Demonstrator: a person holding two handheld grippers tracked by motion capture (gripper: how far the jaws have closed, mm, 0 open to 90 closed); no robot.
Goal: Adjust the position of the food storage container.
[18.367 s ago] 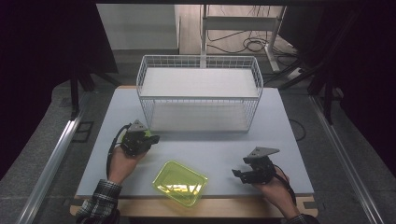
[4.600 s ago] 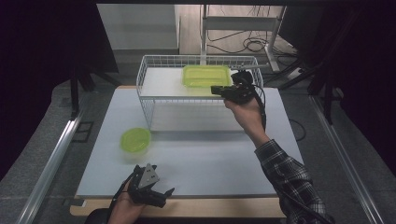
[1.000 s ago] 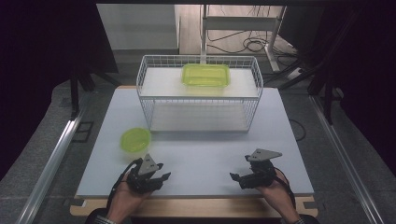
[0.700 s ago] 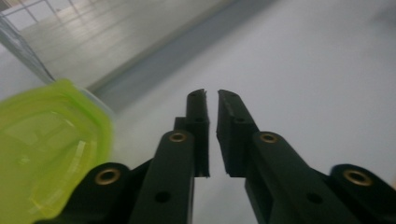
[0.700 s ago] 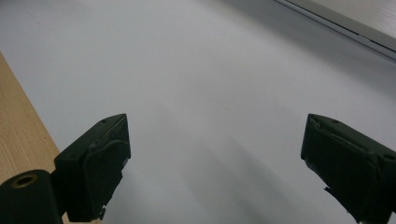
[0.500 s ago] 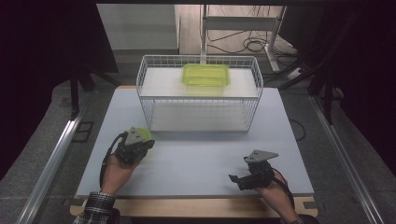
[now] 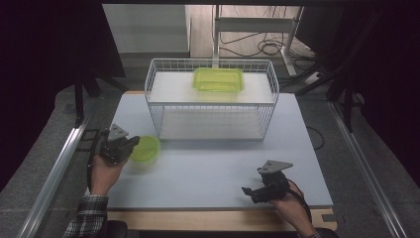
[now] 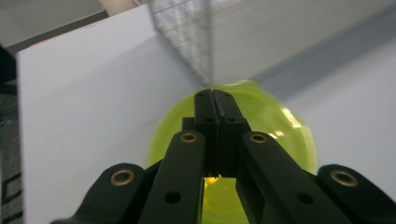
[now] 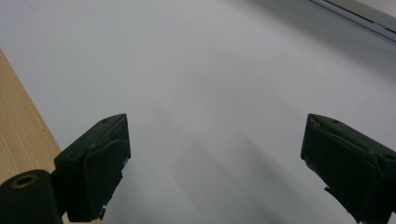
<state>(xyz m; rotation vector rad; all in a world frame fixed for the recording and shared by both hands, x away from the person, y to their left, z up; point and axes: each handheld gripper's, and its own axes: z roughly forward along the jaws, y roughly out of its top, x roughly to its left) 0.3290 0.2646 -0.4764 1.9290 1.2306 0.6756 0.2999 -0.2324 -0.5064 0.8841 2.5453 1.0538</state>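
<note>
A round green bowl (image 7: 145, 148) sits on the white tabletop (image 7: 213, 163), left of the wire basket (image 7: 153, 106). My left gripper (image 7: 133, 143) is at the bowl's left rim. In the left gripper view its jaws (image 8: 212, 95) are pressed together over the blurred green bowl (image 8: 275, 140), and I see nothing pinched between them. A green rectangular container (image 7: 218, 79) lies inside the basket at the back. Near the front right edge, my right gripper (image 7: 253, 192) stands open. The right gripper view shows its jaws (image 9: 215, 163) wide apart over the bare tabletop (image 9: 210, 84).
The wire basket takes up the back middle of the table. A wooden strip (image 7: 208, 218) runs along the table's front edge. A metal rail (image 7: 59, 168) borders the left side, and dark floor with cables lies beyond the table.
My left hand has moved forward from the front edge to the green bowl's left side, and its jaws have closed. The right gripper and the bowl have stayed where they were.
</note>
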